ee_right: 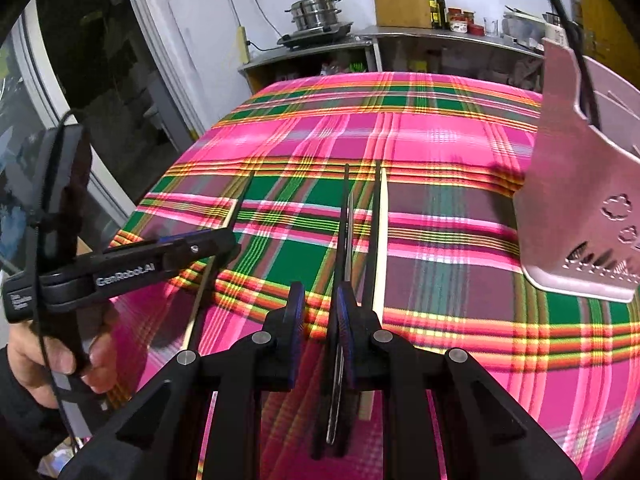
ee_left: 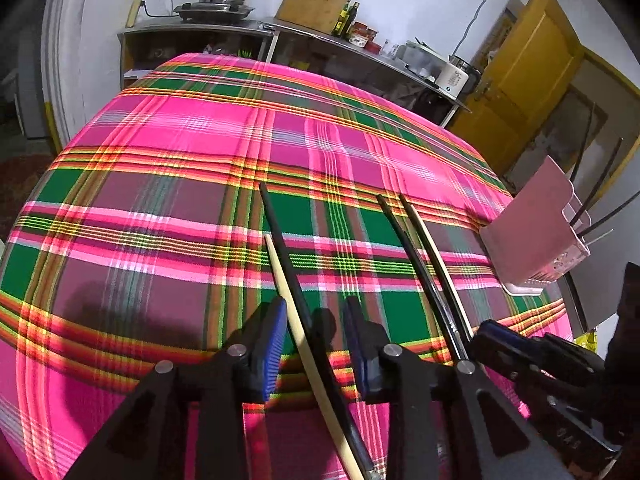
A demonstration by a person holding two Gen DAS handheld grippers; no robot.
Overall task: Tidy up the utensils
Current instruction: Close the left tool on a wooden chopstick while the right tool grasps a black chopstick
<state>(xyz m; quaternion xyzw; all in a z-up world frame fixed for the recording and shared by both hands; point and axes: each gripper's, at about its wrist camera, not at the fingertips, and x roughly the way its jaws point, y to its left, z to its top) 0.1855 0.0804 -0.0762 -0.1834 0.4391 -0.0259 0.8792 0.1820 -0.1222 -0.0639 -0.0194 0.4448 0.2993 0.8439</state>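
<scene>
- A surface [ee_left: 180, 128] covered in a bright pink, green and orange plaid cloth fills most of both views.
- Left wrist view: the left claw [ee_left: 316, 340] sits at the bottom centre, its blue-padded fingers [ee_left: 276, 344] spread apart and closed on nothing.
- Between those fingers, lying on the cloth, are a pale wooden chopstick [ee_left: 288, 300] and a black chopstick [ee_left: 280, 236] side by side, running up toward the middle of the frame.
- To their right lies a second group: two dark chopsticks [ee_left: 400, 232] and a pale-edged one [ee_left: 436, 252].
- The right claw [ee_left: 480, 334] shows at the lower right of this view, at the near end of that group.
- Right wrist view: the right claw [ee_right: 320, 312] at bottom centre has its fingers narrowed around a dark chopstick [ee_right: 346, 208] (whether the pads actually press it, I cannot tell).
- A black and pale pair [ee_right: 380, 220] lies just right of it.
- A pink utensil holder [ee_right: 580, 208] stands at the right edge of the frame; in the left wrist view thin dark sticks [ee_left: 600, 184] rise from it.
- The left claw [ee_right: 230, 240] enters from the left of this view, over the other pair.
</scene>
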